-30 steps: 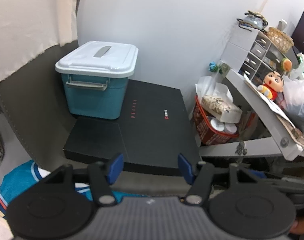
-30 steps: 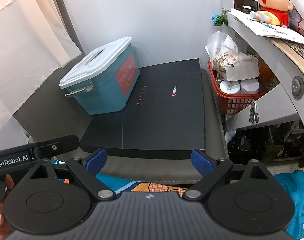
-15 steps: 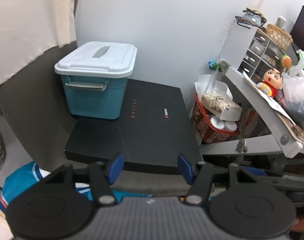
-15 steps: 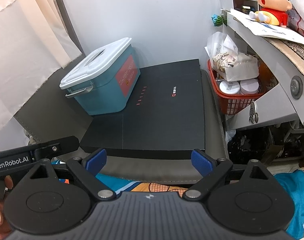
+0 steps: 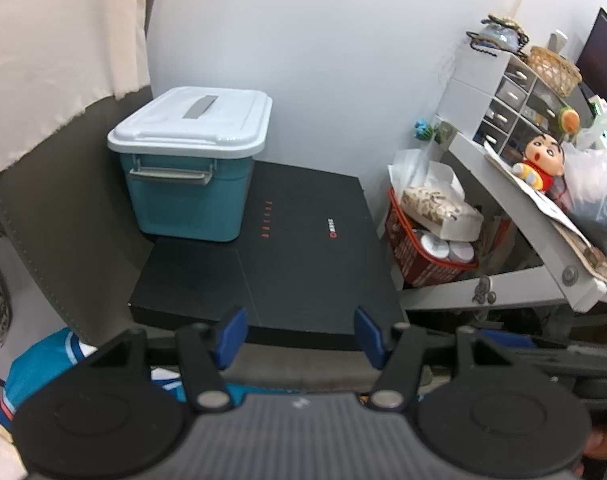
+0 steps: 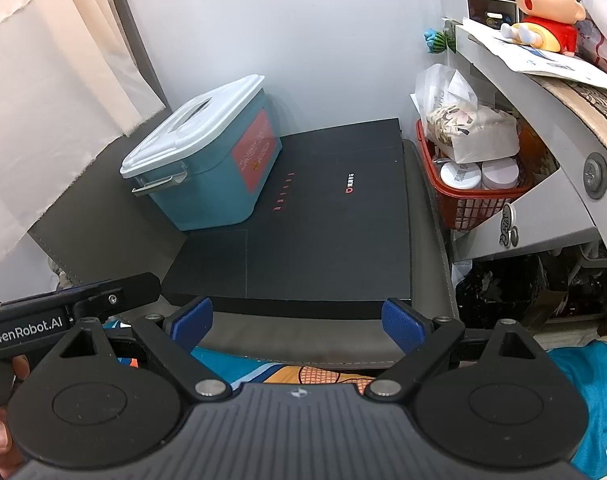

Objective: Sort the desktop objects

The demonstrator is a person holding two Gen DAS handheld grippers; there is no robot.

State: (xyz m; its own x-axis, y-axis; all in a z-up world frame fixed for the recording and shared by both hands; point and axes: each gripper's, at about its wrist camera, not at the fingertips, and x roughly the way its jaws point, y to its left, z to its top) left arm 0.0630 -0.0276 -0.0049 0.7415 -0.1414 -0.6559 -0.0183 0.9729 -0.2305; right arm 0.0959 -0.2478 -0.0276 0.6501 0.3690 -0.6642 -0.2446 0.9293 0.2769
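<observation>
A teal storage bin with a white lid (image 5: 191,164) (image 6: 207,160) stands at the back left of a large flat black box (image 5: 295,248) (image 6: 323,232). My left gripper (image 5: 299,336) hovers over the box's near edge, open, with nothing between its blue pads. Beside it my right gripper (image 6: 299,320) is held the same way, open wider and empty. The left gripper's black body shows at the lower left of the right wrist view. A cartoon doll in a red shirt (image 5: 537,160) (image 6: 543,16) sits on the grey desk (image 5: 503,192) at the right.
A red basket (image 5: 423,256) (image 6: 475,196) with jars and a tissue pack sits under the desk. White drawer units (image 5: 499,92), a wicker basket (image 5: 553,68) and a plastic bag (image 5: 595,188) crowd the desktop. A curtain (image 6: 43,60) hangs at the left. Blue printed cloth (image 6: 287,372) lies below the grippers.
</observation>
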